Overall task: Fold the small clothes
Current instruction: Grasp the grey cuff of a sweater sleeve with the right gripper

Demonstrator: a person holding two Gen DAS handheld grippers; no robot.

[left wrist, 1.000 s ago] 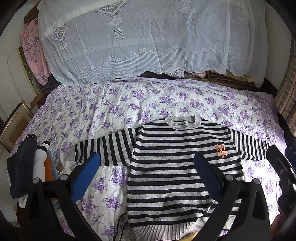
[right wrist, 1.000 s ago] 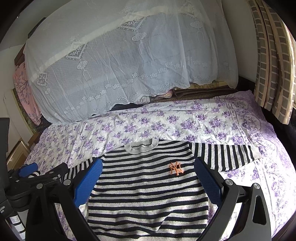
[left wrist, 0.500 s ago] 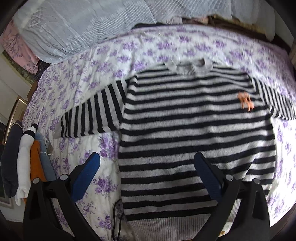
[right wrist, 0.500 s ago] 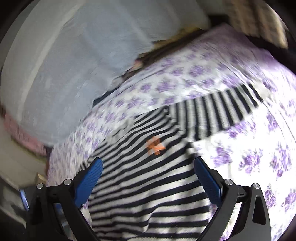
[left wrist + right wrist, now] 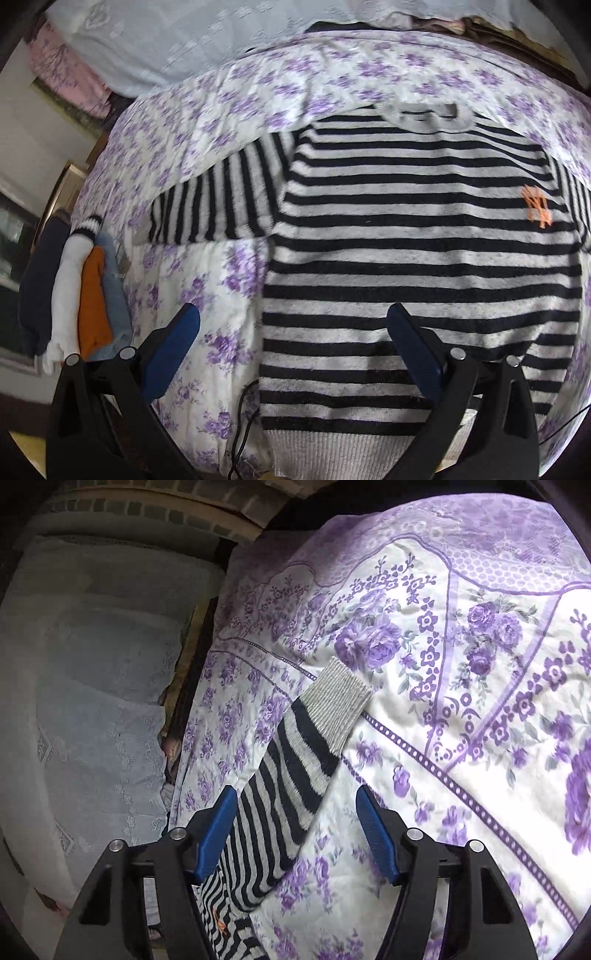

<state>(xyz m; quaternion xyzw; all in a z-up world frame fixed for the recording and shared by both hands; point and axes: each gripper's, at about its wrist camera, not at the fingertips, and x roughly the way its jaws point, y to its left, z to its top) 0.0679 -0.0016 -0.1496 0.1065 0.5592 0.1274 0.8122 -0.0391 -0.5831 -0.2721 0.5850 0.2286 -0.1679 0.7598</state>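
A fuzzy knit sweater (image 5: 424,251), banded in black and grey with a plain ribbed hem and round ribbed collar, lies flat and face up on a thin floral bedsheet (image 5: 229,110) printed with purple roses. The left gripper (image 5: 291,332) hangs over its lower part with jaws spread wide and nothing between them: one blue pad sits above the stripes, the other above bare sheet just off the sweater's side edge. Ahead and toward the far-side jaw, an orange embroidered "NY" monogram (image 5: 536,206) marks the chest. Beyond the other jaw stands a stack of folded clothes (image 5: 85,291) in navy, white, orange and denim blue. The right gripper (image 5: 295,819) has just been narrowing its jaws, yet they remain apart, straddling the striped sleeve (image 5: 291,786) without pressing it; the sleeve's grey ribbed cuff (image 5: 338,701) lies ahead of the fingertips.
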